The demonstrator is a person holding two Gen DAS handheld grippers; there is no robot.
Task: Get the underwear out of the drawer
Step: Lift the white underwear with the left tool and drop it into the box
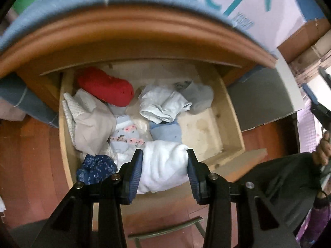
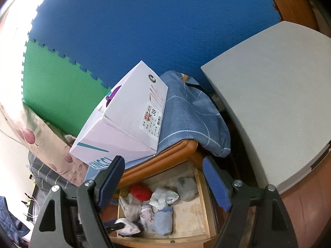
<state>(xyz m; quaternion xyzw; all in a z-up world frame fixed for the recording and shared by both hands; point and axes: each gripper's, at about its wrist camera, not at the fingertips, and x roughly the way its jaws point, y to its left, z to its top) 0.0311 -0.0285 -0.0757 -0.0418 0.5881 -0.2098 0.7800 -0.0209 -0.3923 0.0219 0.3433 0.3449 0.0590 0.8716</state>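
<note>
One Soft White Bundle Held at the Drawer's Near Edge

Several folded garments fill the open wooden drawer [image 1: 209,128], which stands pulled out from under an orange-brown nightstand top [image 1: 132,31] bearing a pale shoebox [image 2: 124,122] on a blue cloth [image 2: 192,115]. Most pieces crowd the drawer's left half and far end: a red bundle [image 1: 105,87] at the far left, a beige folded piece [image 1: 93,124] near it, a floral one [image 1: 128,137] in the middle, a pale blue roll [image 1: 165,132] and a light crumpled one [image 1: 163,103] further back. The right half of the drawer floor lies bare.

The white underwear [image 1: 163,165], the task's piece, sits at the near edge of the drawer, between the blue pads of the left tool [image 1: 165,166]. Those pads press into both of its sides and the cloth bulges around them, so the left tool is narrowed onto it. It looks light, limp and compressible, not fragile; loose folds would likely trail or snag neighbours, so a pinch across the thick middle of the bundle, as here, seems the surest hold.

The left tool points steeply down into the drawer. The right tool [image 2: 163,186] hangs above and back from the drawer, tilted gently downward, its pads wide apart with nothing between them.
</note>
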